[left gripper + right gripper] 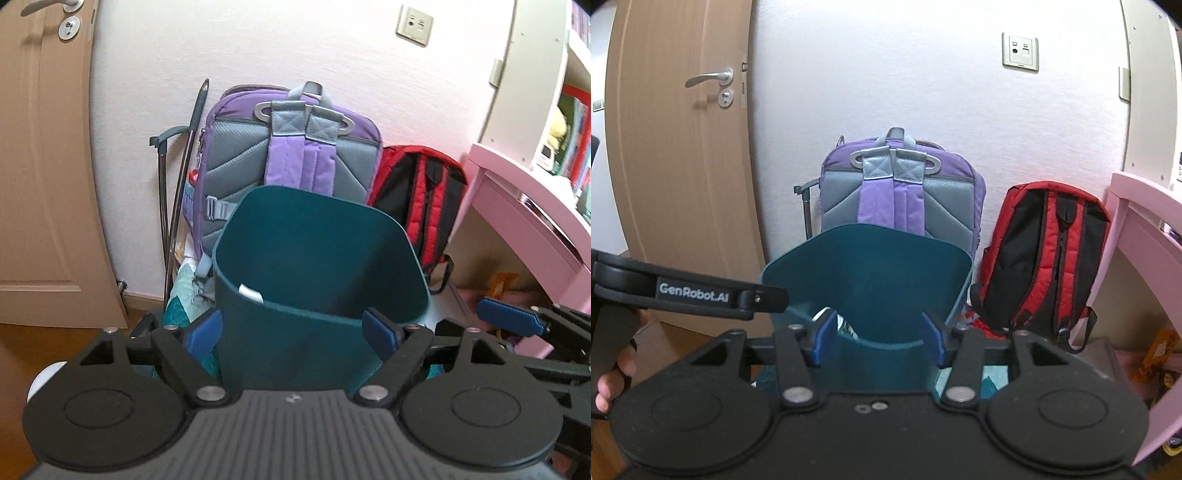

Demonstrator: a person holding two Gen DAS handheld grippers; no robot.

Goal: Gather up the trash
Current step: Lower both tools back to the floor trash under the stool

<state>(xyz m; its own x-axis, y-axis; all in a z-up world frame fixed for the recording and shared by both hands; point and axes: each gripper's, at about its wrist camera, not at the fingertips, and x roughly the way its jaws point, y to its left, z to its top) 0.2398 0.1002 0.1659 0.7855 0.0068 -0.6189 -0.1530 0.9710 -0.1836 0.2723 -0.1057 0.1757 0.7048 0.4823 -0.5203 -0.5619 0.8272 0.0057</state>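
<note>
Left wrist view: both the left gripper [293, 330] and right gripper [879, 338] gape wide, empty, straddling the teal bin [317, 258], whose smooth walls could slip or tip when squeezed.

The right gripper [879, 338] is being held with its blue-padded jaws spread apart, over the near rim of a teal trash bin [871, 273]. Something white is being glimpsed inside. A purple backpack [901, 192] and a red backpack [1045, 254] are being leaned against the wall behind it. The left gripper [690, 291] is being held at the left edge.
</note>
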